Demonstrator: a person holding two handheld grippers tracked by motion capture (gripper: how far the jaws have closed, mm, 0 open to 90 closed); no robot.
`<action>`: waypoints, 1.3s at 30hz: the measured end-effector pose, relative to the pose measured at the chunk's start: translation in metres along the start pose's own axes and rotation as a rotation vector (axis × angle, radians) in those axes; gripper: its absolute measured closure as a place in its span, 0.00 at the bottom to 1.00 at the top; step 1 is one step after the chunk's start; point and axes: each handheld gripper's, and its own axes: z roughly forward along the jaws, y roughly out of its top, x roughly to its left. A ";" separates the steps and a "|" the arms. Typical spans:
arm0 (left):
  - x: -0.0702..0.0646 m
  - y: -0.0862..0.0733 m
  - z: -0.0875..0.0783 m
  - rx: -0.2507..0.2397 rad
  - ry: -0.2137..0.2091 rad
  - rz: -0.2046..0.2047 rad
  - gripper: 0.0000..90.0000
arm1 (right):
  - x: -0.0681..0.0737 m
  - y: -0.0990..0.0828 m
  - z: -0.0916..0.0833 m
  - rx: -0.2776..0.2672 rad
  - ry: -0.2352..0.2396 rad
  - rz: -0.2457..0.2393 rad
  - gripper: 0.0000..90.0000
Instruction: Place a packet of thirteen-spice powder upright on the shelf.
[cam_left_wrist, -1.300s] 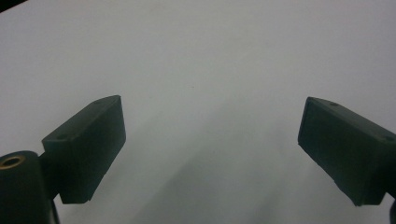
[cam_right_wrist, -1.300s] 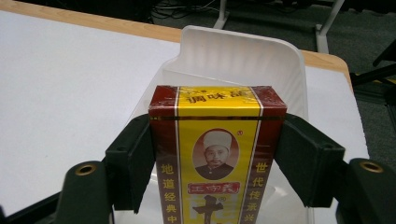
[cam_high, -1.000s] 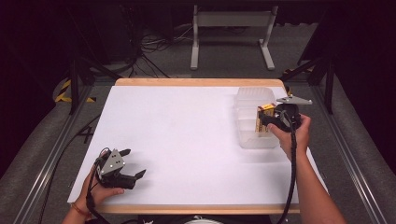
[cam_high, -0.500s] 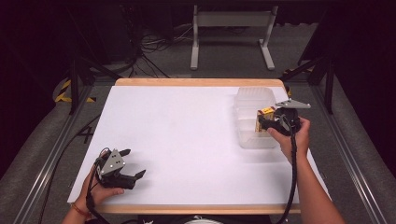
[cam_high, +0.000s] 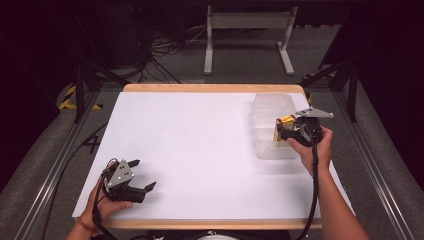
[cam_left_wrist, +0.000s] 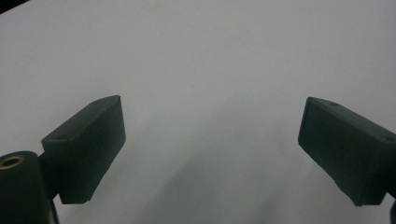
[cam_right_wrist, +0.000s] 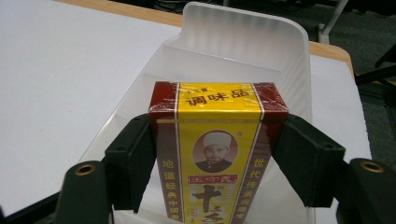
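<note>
- Little has moved since the earlier high-view frames: the right gripper (cam_high: 286, 133) has only edged a touch along the clear bin (cam_high: 272, 102), and the left gripper (cam_high: 137, 176) has stayed put
- High view: the right gripper holds a yellow and dark red box (cam_high: 282, 128) over the bin, which stands at the right side of the white surface (cam_high: 200, 145); the box looks to be either going in or coming out, and which one cannot be told. The left gripper rests well apart at the near left corner, likely parked out of the way
- Left gripper view: its jaws stand wide with nothing between them, matte black blocks over the smooth, bare white sheet
- Right gripper view: the jaws press both long sides of the box (cam_right_wrist: 217, 154), a slim carton in glossy wrap with printed characters and a small portrait, held upright above the frosted, ribbed plastic bin (cam_right_wrist: 261, 44), probably so that it slots between the walls
</note>
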 end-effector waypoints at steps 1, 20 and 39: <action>0.000 0.000 0.000 -0.001 0.000 -0.001 0.09 | 0.000 0.000 0.000 0.000 -0.001 -0.001 0.36; 0.000 -0.001 0.000 0.004 0.003 0.003 0.09 | 0.003 0.001 -0.010 -0.015 -0.010 -0.025 0.30; 0.000 0.000 0.001 0.004 0.002 0.001 0.09 | 0.003 -0.005 -0.024 -0.036 0.011 -0.041 0.29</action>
